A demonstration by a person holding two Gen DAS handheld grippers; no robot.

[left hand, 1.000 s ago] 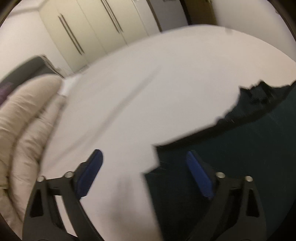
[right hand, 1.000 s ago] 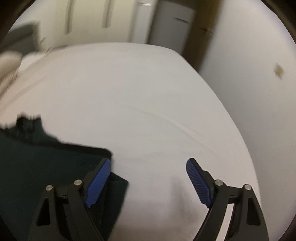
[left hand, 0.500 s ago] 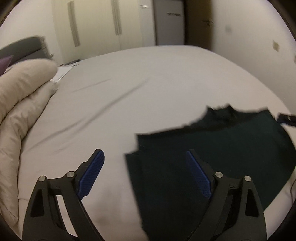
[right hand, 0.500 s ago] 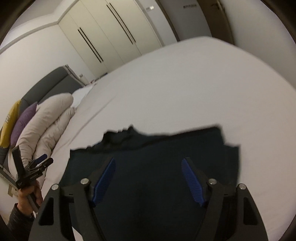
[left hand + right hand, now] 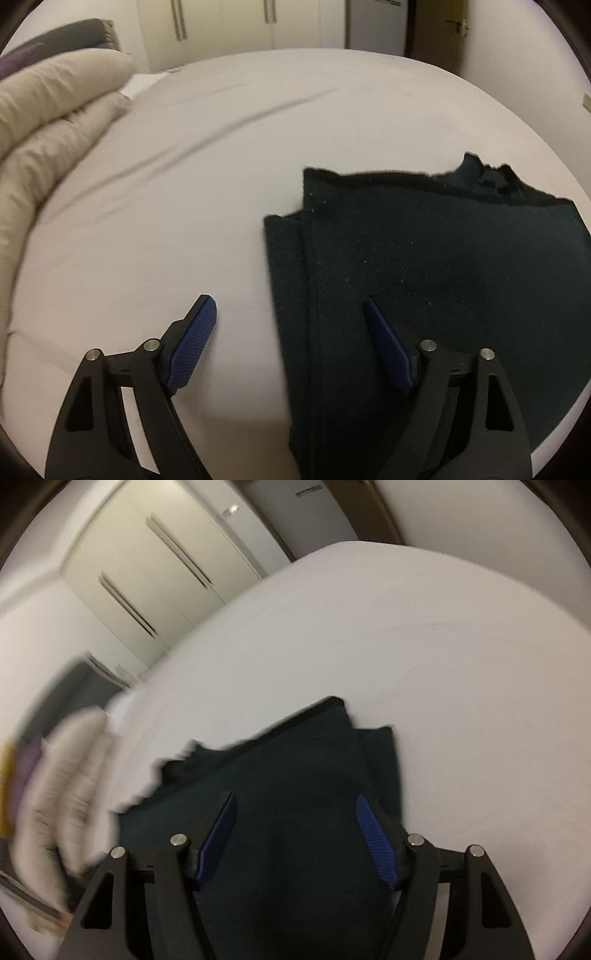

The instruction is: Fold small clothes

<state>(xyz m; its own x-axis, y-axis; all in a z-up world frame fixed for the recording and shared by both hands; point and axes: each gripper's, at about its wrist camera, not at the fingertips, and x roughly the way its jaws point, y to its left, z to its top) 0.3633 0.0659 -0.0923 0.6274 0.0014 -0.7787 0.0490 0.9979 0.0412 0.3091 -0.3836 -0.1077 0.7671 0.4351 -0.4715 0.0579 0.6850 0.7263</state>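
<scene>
Our left gripper (image 5: 290, 314) straddles the dark green knitted garment's (image 5: 424, 266) left edge, jaws closing, ungripped; our right gripper (image 5: 295, 812), blurred, seemingly likewise closes above it.

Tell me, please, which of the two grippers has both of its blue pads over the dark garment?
The right gripper: both pads sit over the dark green garment. The left gripper, jaws closing, straddles its edge.

Your dark garment (image 5: 424, 280) runs out past the lower and right edges of the left wrist view. In the right wrist view, the beige duvet (image 5: 62, 794) left of the garment is smeared by motion blur, and whatever lies under that garment stays hidden.
</scene>
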